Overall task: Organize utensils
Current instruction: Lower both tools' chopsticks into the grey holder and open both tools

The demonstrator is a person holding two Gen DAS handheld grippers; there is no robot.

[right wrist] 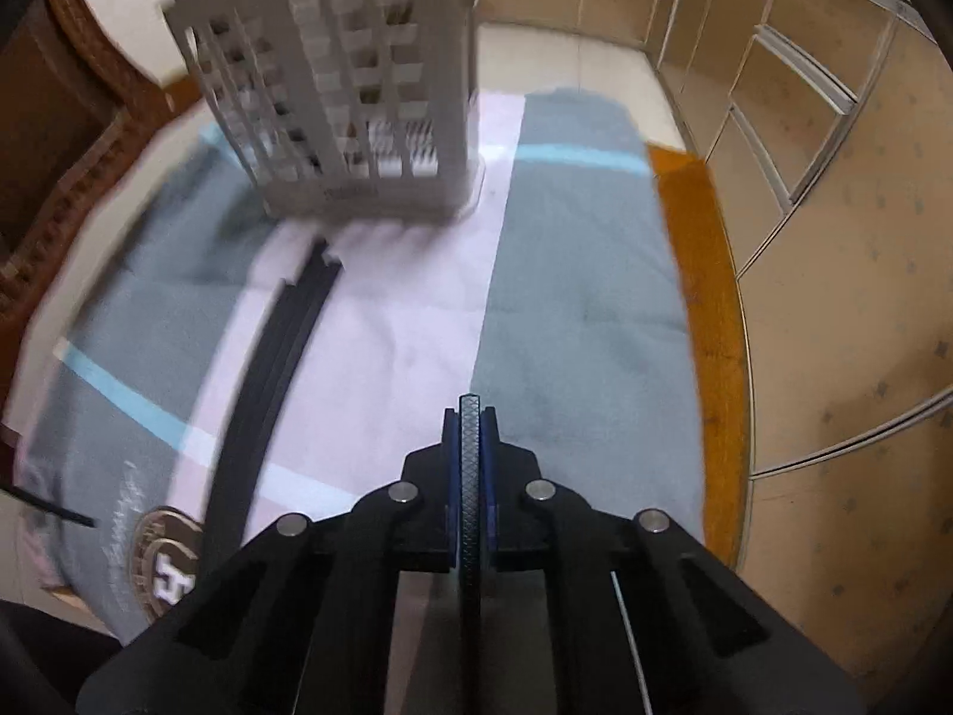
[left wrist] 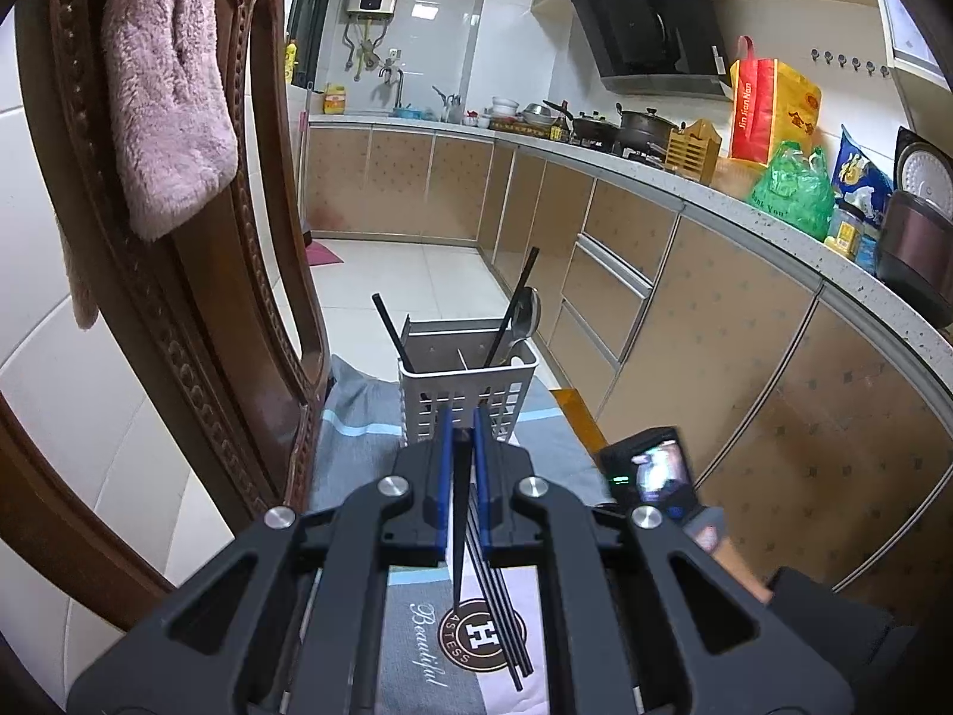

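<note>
A white slotted utensil holder (left wrist: 467, 384) stands on a grey and white towel (left wrist: 411, 643). It holds two black chopsticks and a metal spoon (left wrist: 527, 316). My left gripper (left wrist: 463, 417) is shut on a black chopstick (left wrist: 458, 524), which hangs down between the jaws, just in front of the holder. Several black chopsticks (left wrist: 500, 590) lie on the towel below it. In the right wrist view, my right gripper (right wrist: 470, 411) is shut and empty above the towel (right wrist: 566, 310). The holder (right wrist: 351, 89) is ahead to the left, and the loose chopsticks (right wrist: 262, 381) lie at the left.
A carved wooden chair back (left wrist: 196, 274) with a pink towel (left wrist: 167, 83) rises close on the left. Kitchen cabinets (left wrist: 685, 322) and a cluttered countertop (left wrist: 774, 190) run along the right. The wooden seat edge (right wrist: 709, 357) shows beside the towel.
</note>
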